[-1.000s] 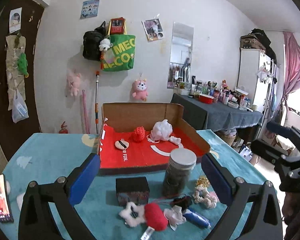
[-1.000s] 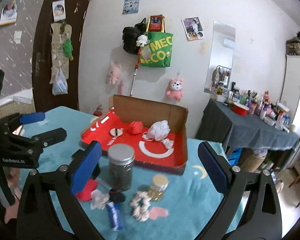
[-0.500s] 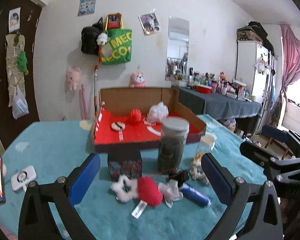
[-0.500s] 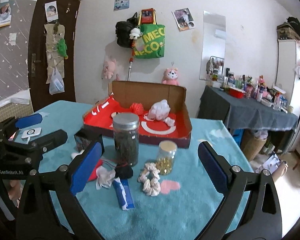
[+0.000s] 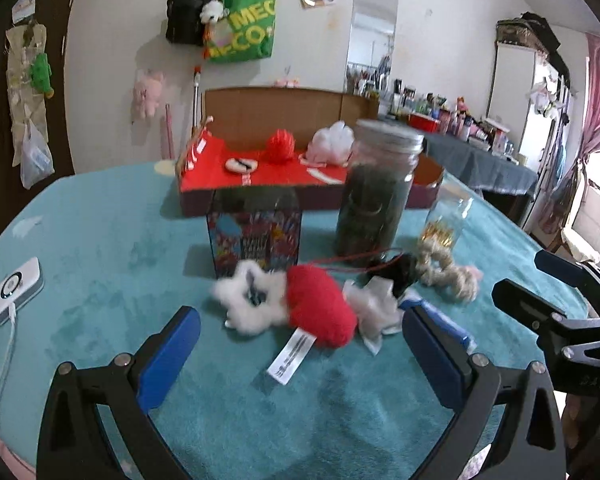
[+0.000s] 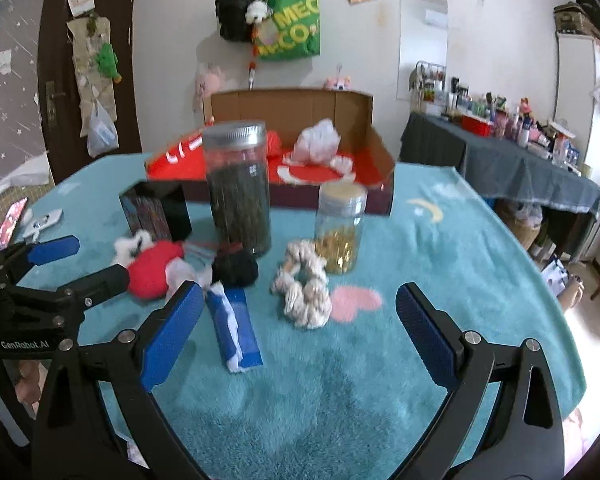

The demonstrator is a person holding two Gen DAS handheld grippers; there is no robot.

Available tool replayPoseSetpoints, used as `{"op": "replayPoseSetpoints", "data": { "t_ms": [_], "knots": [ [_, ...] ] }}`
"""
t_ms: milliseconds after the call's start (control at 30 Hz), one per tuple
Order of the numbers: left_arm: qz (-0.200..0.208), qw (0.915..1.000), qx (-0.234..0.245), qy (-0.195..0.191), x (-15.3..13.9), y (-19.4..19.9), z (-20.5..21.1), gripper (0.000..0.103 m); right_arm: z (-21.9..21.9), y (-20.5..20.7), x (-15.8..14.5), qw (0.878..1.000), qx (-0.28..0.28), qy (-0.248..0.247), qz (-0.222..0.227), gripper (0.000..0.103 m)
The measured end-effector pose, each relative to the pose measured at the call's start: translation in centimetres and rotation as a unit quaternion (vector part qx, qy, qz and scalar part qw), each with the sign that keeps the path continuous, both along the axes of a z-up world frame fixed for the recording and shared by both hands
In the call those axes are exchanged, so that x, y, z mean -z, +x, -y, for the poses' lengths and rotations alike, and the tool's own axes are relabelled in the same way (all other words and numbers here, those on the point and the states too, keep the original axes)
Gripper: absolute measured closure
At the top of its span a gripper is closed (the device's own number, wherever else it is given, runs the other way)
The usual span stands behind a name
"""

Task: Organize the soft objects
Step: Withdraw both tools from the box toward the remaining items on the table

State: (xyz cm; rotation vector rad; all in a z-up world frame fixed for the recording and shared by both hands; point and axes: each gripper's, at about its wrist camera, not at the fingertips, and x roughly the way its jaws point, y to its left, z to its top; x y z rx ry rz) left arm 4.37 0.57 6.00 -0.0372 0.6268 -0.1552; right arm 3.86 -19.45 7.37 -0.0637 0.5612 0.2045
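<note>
Two black handheld grippers with blue finger pads hover low over a round table covered in teal plush cloth [image 6: 440, 248], both with jaws spread wide and holding nothing: the left gripper [image 5: 300, 352] faces a red heart-shaped plush with white furry trim [image 5: 320, 308], which lies on the cloth just ahead of its fingertips with a white sewn-in label [image 5: 291, 360] trailing toward the camera, while the right gripper [image 6: 300, 332] sits just behind a flat blue-and-white packet [image 6: 236, 328] and a cream knitted scrunchie [image 6: 304, 292]. A crumpled white fabric piece [image 5: 374, 308] touches the heart's right side, and a black pompom on a red cord [image 6: 236, 266] rests just beyond it. Behind this cluster stand a tall clear jar of dark green contents with a silver lid [image 6: 238, 188], a shorter clear jar holding gold bits [image 6: 340, 228] and a small dark patterned box [image 5: 256, 228]. Farther back, an open cardboard box with a red lining [image 6: 374, 160] holds a red pompom [image 5: 281, 145], a white mesh puff [image 5: 332, 140] and a small round pale pad [image 5: 241, 165]. At the table's left edge lies a white device on a cable [image 5: 16, 286].
</note>
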Motion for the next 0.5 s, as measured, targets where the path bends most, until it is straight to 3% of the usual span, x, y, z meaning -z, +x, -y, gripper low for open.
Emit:
{"op": "replayPoseSetpoints", "data": {
  "t_ms": [200,500],
  "knots": [
    [-0.017,0.9999,0.002,-0.001,0.6,0.7,-0.9,0.000,0.2,1.3,1.4,0.999,-0.015,0.021,-0.034,0.004],
    [-0.037,0.9993,0.002,0.012,0.3,2.2,-3.3,0.000,-0.3,2.8,2.1,0.998,-0.026,0.014,-0.057,0.004]
  ]
}}
